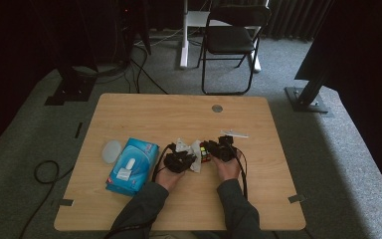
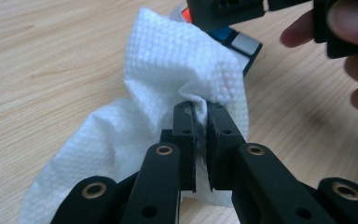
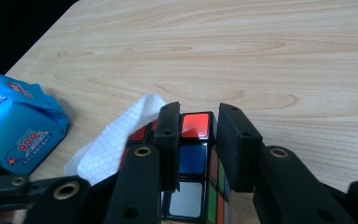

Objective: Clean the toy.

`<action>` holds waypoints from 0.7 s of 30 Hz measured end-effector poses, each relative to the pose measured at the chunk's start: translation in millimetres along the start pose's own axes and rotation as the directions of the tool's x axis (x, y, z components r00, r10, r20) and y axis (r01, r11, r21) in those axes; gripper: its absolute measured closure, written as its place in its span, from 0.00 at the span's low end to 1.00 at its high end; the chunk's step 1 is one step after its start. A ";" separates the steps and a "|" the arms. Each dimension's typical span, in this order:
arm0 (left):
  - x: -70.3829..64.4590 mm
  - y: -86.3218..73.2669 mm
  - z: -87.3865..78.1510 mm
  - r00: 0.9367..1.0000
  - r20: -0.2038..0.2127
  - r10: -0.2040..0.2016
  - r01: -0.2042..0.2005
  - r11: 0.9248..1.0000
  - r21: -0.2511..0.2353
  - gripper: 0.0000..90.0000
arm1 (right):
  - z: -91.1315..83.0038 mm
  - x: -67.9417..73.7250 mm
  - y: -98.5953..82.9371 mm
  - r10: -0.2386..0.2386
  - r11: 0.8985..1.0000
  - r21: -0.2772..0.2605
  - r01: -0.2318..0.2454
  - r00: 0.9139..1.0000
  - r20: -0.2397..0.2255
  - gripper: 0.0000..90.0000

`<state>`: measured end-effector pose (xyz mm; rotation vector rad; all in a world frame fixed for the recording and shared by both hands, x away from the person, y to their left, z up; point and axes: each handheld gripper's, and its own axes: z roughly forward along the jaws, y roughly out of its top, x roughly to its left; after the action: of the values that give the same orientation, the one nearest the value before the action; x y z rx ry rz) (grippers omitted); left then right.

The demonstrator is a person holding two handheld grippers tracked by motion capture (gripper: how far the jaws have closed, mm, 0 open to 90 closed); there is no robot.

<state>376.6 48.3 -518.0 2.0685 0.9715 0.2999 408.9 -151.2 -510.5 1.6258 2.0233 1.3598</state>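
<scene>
Landmark = cube, mid-desk. Going left to right: grey round lid sat farthest left of the cube, then the blue wipe pack, both well apart from it and not in the way. Left tool was pressed together on a fold of the white wipe, wipe bunched just left of the cube and draped against its near face. Risk: pinch was only on a thin fold, so a hard rub could pull the wipe out of the jaws or tear it. Right tool was clamped across the cube, jaws on opposite faces near its top edge. Risk: grip sat high, so sideways wiping force could twist a layer or pop the cube free. The two tools were nearly touching, so collision was likely. White strip lay just right and beyond the cube, clear.
</scene>
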 end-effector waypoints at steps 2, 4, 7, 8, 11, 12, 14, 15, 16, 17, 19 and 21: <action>0.6 0.8 0.4 1.000 -0.004 -0.001 0.001 1.000 0.001 0.94 | 0.0 0.3 -0.1 -0.001 1.000 -0.001 0.001 1.000 0.000 0.78; 0.1 1.4 0.6 1.000 -0.011 0.001 -0.001 1.000 0.001 0.94 | 0.0 0.0 0.0 -0.002 1.000 0.000 0.002 1.000 -0.001 0.78; 0.1 1.1 1.4 1.000 -0.017 -0.001 0.001 1.000 -0.001 0.94 | 0.0 0.1 -0.1 -0.001 1.000 -0.001 0.001 1.000 0.000 0.78; 0.4 0.6 2.1 1.000 -0.019 0.001 -0.001 1.000 0.004 0.94 | 0.0 0.3 -0.1 -0.001 1.000 -0.001 0.001 1.000 0.000 0.78; 0.6 -1.9 7.7 1.000 -0.022 0.009 -0.008 1.000 0.025 0.94 | 0.2 0.5 -0.1 -0.002 1.000 -0.001 0.002 1.000 0.000 0.78; 0.4 -3.0 10.5 1.000 -0.023 0.013 -0.012 0.999 0.029 0.94 | 0.3 0.8 -0.1 -0.003 1.000 -0.001 0.003 1.000 -0.001 0.78; 0.0 -5.2 15.4 0.999 -0.026 0.026 -0.025 0.999 0.048 0.94 | 0.5 1.0 -0.1 -0.001 1.000 -0.004 0.001 1.000 0.002 0.78; -1.0 -6.9 18.2 0.999 -0.036 0.038 -0.036 0.998 0.059 0.94 | 0.5 0.9 -0.1 0.000 1.000 -0.004 0.000 1.000 0.001 0.78; -1.2 -8.8 21.1 0.998 -0.043 0.051 -0.047 0.996 0.073 0.94 | 0.5 0.8 -0.1 0.000 1.000 -0.003 0.000 1.000 0.001 0.78; -1.2 -10.3 22.0 0.998 -0.043 0.049 -0.047 0.997 0.063 0.94 | 0.5 0.6 -0.1 0.000 1.000 -0.003 0.000 1.000 0.000 0.78; -1.1 -10.1 22.0 0.998 -0.042 0.049 -0.046 0.997 0.063 0.94 | 0.5 0.6 -0.1 -0.001 1.000 -0.004 0.001 1.000 0.001 0.78; -1.7 -9.8 21.9 0.997 -0.047 0.058 -0.054 0.996 0.067 0.94 | 0.5 0.7 -0.1 -0.001 1.000 -0.004 0.001 1.000 0.001 0.78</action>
<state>381.4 38.1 -539.3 2.1602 0.9652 0.3533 408.9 -150.3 -510.5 1.6239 2.0190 1.3614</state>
